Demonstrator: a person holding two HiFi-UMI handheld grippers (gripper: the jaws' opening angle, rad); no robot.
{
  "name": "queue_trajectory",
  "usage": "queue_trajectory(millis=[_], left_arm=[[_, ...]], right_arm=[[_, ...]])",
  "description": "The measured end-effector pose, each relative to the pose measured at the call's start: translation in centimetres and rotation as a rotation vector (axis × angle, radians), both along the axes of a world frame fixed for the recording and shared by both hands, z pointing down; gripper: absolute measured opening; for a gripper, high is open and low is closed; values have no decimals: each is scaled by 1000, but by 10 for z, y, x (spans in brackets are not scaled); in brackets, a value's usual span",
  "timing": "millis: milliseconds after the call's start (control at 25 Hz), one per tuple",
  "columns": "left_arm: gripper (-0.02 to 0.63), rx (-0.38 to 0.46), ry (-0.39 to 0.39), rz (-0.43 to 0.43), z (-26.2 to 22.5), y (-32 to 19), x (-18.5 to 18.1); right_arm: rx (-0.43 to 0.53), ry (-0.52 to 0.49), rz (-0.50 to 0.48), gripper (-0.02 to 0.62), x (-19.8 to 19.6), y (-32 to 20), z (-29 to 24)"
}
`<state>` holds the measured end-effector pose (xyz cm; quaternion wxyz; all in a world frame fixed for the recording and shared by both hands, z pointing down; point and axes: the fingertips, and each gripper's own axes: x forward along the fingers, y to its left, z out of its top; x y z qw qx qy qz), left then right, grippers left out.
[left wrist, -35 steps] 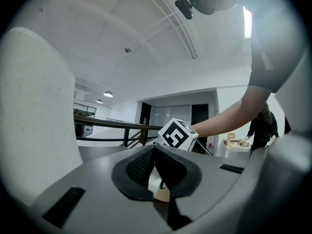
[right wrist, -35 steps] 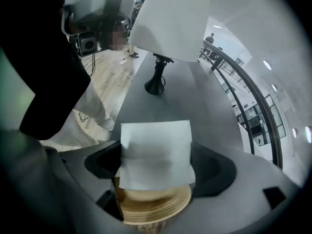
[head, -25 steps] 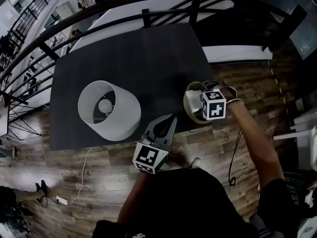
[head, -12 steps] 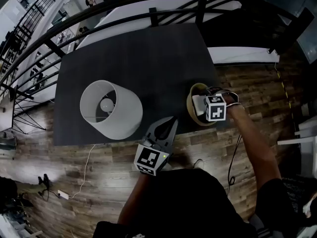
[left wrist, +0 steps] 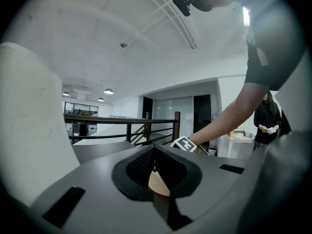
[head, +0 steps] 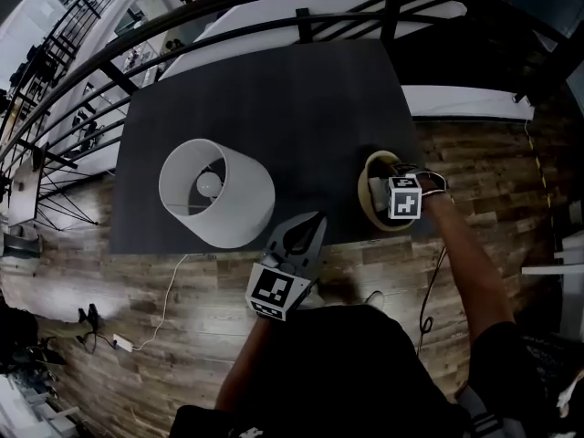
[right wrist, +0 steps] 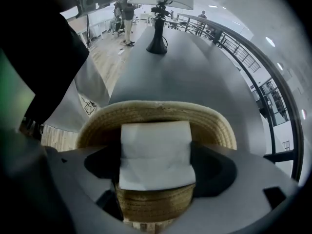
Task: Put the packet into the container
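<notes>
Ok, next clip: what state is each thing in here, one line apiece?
left gripper: shut, empty.
right gripper: shut on the packet.
packet: held over the container opening, not yet released.
container: upright near the table edge, open-topped.
lamp: upright on the table; lit or not, cannot tell.

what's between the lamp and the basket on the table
Only bare dark tabletop lies between the lamp and the woven basket; the head view and right gripper view both show it.
</notes>
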<state>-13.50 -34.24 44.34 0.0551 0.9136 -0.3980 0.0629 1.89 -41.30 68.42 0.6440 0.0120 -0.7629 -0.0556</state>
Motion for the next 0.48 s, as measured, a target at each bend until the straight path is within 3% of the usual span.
queue_trajectory(millis=[480], left_arm=[[8, -22, 13, 1, 1, -3, -2]], right_arm=[[43, -26, 54, 442, -4, -1, 3]])
